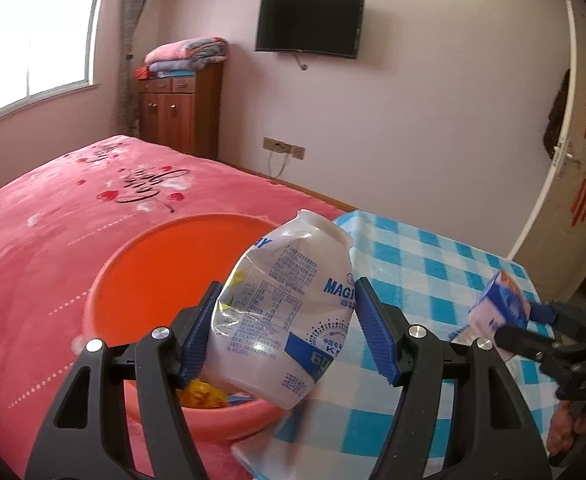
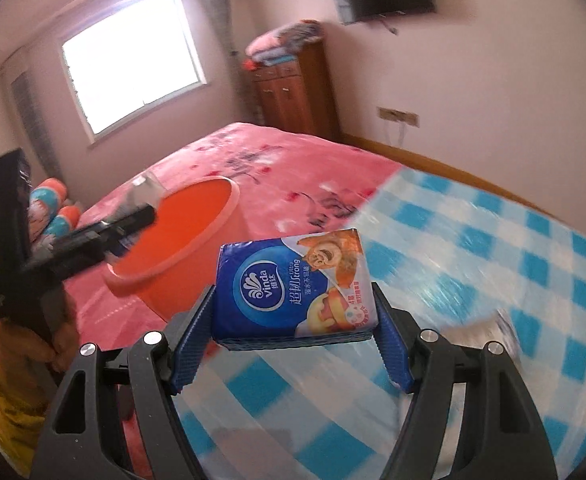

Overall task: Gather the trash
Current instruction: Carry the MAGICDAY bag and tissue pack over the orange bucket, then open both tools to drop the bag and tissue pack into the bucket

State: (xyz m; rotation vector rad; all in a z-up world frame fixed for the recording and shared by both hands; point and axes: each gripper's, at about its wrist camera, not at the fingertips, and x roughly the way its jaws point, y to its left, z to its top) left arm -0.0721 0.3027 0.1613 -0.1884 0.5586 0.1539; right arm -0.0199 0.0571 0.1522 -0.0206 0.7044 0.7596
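Note:
My left gripper [image 1: 287,320] is shut on a crumpled white plastic bottle [image 1: 283,308] with blue print, held over the near rim of the orange bucket [image 1: 165,272]; yellow trash [image 1: 201,396] lies inside. My right gripper [image 2: 293,320] is shut on a blue Vinda tissue pack [image 2: 293,284], held above the blue checked cloth [image 2: 493,260], right of the bucket [image 2: 189,236]. The right gripper with the pack [image 1: 497,308] shows at the right of the left wrist view. The left gripper [image 2: 133,216] shows by the bucket's left rim in the right wrist view.
The bucket stands on a pink bedspread [image 1: 53,220]. A wooden cabinet [image 1: 177,112] with folded blankets stands by the far wall, under a wall television [image 1: 309,26]. A white door [image 1: 573,152] is at the right. Another white item [image 2: 501,320] lies on the checked cloth.

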